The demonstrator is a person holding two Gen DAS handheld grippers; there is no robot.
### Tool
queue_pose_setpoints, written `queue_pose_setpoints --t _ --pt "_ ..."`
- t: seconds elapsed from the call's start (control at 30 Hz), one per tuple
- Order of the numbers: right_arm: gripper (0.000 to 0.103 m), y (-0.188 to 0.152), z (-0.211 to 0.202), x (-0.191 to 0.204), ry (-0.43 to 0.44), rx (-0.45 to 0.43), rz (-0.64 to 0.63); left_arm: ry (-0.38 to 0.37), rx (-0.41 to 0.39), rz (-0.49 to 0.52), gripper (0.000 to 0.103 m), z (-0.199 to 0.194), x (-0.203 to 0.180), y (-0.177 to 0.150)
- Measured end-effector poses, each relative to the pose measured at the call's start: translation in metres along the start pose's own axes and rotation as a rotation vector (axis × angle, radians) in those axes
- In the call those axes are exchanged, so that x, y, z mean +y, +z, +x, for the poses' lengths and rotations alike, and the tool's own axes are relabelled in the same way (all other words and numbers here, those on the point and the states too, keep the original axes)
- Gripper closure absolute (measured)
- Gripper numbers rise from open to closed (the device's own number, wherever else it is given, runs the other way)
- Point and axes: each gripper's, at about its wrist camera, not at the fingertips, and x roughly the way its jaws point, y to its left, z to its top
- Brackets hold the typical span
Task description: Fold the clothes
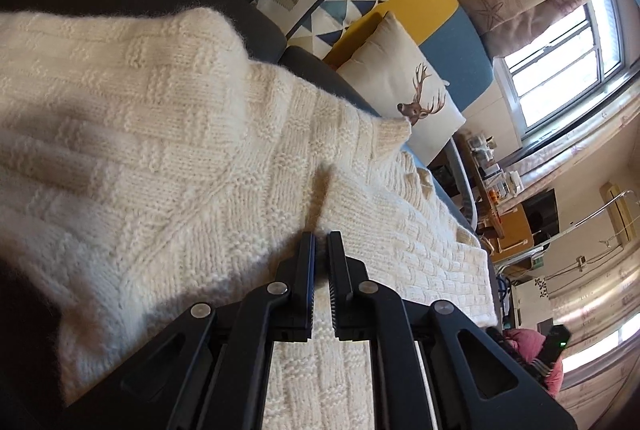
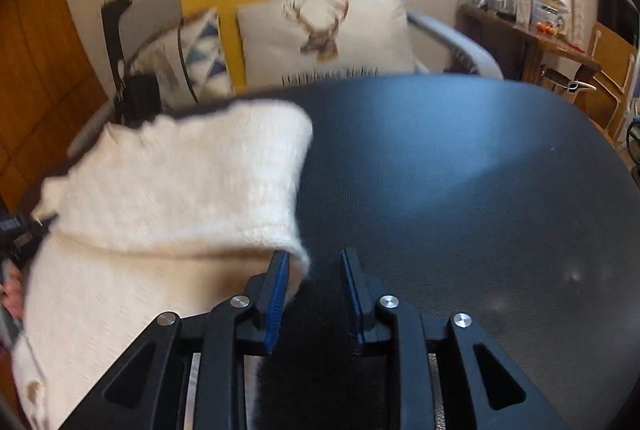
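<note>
Cream basket-weave knit sweater (image 1: pixel 168 134); dark table (image 2: pixel 460 170); white stag-print cushion (image 1: pixel 404 86) (blurred, probably same, right view).

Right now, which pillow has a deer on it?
The white pillow leaning on the blue and yellow chair back has the deer head. The pillow beside it has only blue and grey triangles.
</note>
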Motion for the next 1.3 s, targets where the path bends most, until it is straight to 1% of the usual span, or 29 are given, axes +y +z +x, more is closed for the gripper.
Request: queue_pose_setpoints --t 0.1,0.17,0.2,0.33,0.43,0.47,0.5,0.53,0.6,0.63,0.7,0.8,0.87,0.93,1.0,1.07,1.17,1.2,1.23,1.27,1.3 --pt "0.078 0.010 -0.015 0.000 0.051 -0.069 0.035 -0.013 -0.013 -0.016 0.095 -0.001 0.003 -0.001" --pt "0.078 0.024 -0.017 0.006 0.093 -0.093 0.027 -0.013 -0.019 -0.015 0.095 -0.001 0.003 -0.002" --pt "0.079 0.034 -0.013 0.014 0.094 -0.087 0.002 -0.010 -0.021 -0.011 0.095 -0.001 0.002 -0.003" --pt "0.081 0.072 0.019 0.047 0.092 -0.032 -0.111 -0.023 -0.027 -0.012 0.094 0.000 0.002 -0.004" --pt "0.081 0.084 0.061 0.063 0.066 0.078 -0.161 -0.026 -0.033 -0.007 0.094 -0.002 0.003 -0.005" --pt "0.081 0.085 0.074 0.064 0.054 0.113 -0.166 -0.025 -0.034 -0.004 0.094 -0.002 0.003 -0.005" --pt "0.082 0.084 0.084 0.064 0.012 0.138 -0.182 -0.023 -0.035 -0.001 0.094 -0.001 0.002 -0.005" --pt "0.085 0.081 0.094 0.061 -0.062 0.158 -0.201 -0.023 -0.035 0.002 0.094 -0.001 0.002 -0.005" --pt "0.085 0.072 0.102 0.048 -0.105 0.147 -0.182 -0.030 -0.030 0.007 0.094 0.000 0.003 -0.006" --pt "0.085 0.069 0.100 0.041 -0.084 0.117 -0.152 -0.032 -0.029 0.007 0.094 0.000 0.003 -0.006" --pt "0.084 0.064 0.098 0.038 -0.070 0.094 -0.132 -0.040 -0.029 0.003 0.094 0.000 0.004 -0.006" --pt "0.084 0.069 0.091 0.046 -0.054 0.090 -0.163 -0.051 -0.031 -0.004 0.094 0.000 0.006 -0.006" --pt "0.084 0.080 0.076 0.049 0.045 0.015 -0.136 -0.056 -0.032 -0.007 0.094 0.000 0.006 -0.006" --pt "0.084 0.086 0.075 0.063 0.074 -0.011 -0.185 -0.059 -0.032 -0.009 0.094 -0.001 0.007 -0.006" --pt "0.084 0.090 0.093 0.079 0.057 0.055 -0.264 -0.060 -0.033 -0.008 0.094 -0.001 0.008 -0.007" --pt "0.084 0.091 0.117 0.084 -0.007 0.122 -0.301 -0.061 -0.035 -0.008 0.094 -0.001 0.009 -0.007" --pt "0.084 0.098 0.135 0.072 -0.049 0.113 -0.214 -0.057 -0.038 -0.001 0.094 -0.001 0.008 -0.008" --pt "0.084 0.100 0.137 0.068 -0.051 0.100 -0.164 -0.057 -0.038 -0.001 0.094 -0.001 0.008 -0.008" --pt "0.084 0.101 0.138 0.068 -0.057 0.090 -0.147 -0.058 -0.039 -0.002 0.094 -0.001 0.008 -0.008" --pt "0.084 0.100 0.137 0.069 -0.060 0.085 -0.156 -0.059 -0.039 -0.004 0.094 -0.001 0.008 -0.008" --pt "0.083 0.100 0.133 0.069 -0.043 0.086 -0.167 -0.062 -0.039 -0.006 0.094 -0.002 0.009 -0.008"
